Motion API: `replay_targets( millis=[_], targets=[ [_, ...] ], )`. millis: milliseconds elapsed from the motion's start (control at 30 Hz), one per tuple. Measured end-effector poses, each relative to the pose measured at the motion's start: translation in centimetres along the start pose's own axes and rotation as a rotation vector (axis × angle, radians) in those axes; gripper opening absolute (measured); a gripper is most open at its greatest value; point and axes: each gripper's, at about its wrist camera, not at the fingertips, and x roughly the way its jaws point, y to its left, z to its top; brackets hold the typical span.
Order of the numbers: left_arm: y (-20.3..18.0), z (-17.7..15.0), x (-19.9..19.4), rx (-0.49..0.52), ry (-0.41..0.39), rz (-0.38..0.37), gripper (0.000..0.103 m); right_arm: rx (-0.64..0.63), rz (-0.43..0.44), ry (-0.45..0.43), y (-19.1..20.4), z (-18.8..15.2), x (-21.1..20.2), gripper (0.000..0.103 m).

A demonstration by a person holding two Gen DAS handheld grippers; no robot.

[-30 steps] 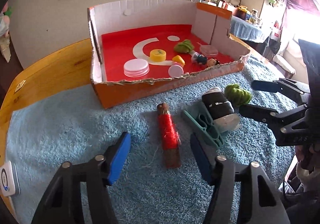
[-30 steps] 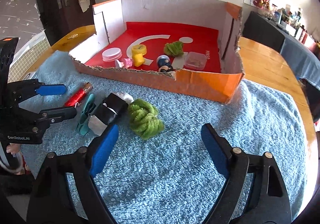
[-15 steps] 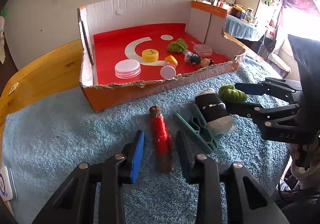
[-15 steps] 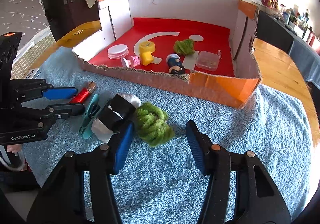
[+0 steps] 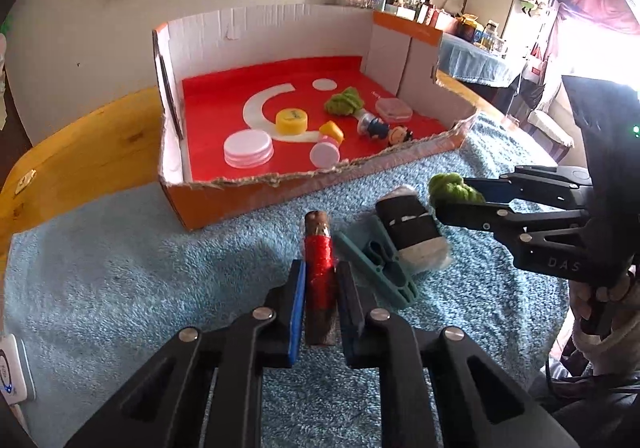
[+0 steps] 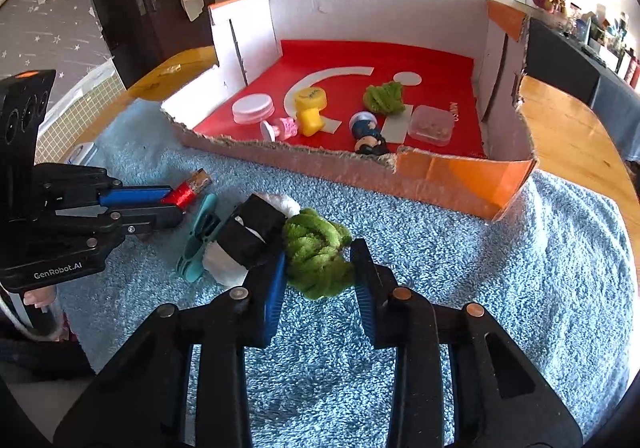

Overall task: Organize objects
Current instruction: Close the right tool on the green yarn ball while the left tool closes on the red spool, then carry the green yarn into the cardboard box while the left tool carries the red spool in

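My left gripper (image 5: 320, 284) is shut on a red thread spool (image 5: 319, 272) lying on the blue towel (image 5: 120, 272); the spool also shows in the right wrist view (image 6: 187, 190). My right gripper (image 6: 318, 268) is closed around a green yarn bundle (image 6: 316, 248), its pads touching both sides; the bundle also shows in the left wrist view (image 5: 450, 186). A teal clothespin (image 5: 380, 268) and a black-and-white roll (image 5: 408, 224) lie between the two. The cardboard box (image 6: 460, 180) with a red floor stands behind.
The box holds a white lid (image 5: 247, 148), a yellow cap (image 5: 292, 121), a second green bundle (image 5: 342, 102), a small clear container (image 6: 432, 125), a pink item (image 6: 280, 128) and a toy figure (image 6: 368, 134). A wooden table (image 6: 576, 128) surrounds the towel.
Both grippers moved forward and closed: the left onto the red spool, the right onto the green yarn bundle.
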Motion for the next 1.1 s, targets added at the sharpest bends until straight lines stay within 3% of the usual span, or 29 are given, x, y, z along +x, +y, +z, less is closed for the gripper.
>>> replay_targets(
  millis=[567, 900, 1100],
  targets=[
    [-0.2, 2.5, -4.9, 0.024, -0.128, 0.006, 0.015, -0.024, 0.006, -0.124, 0.9, 2.4, -5.3, 0.03],
    [0.1, 4.8, -4.5, 0.04, -0.125, 0.03, 0.015, -0.018, -0.023, -0.132, 0.0, 3.6, -5.4, 0.03],
    [0.6, 8.1, -2.4, 0.082, -0.115, 0.09, 0.015, -0.04, -0.076, -0.123, -1.4, 6.7, -4.5, 0.03]
  ],
)
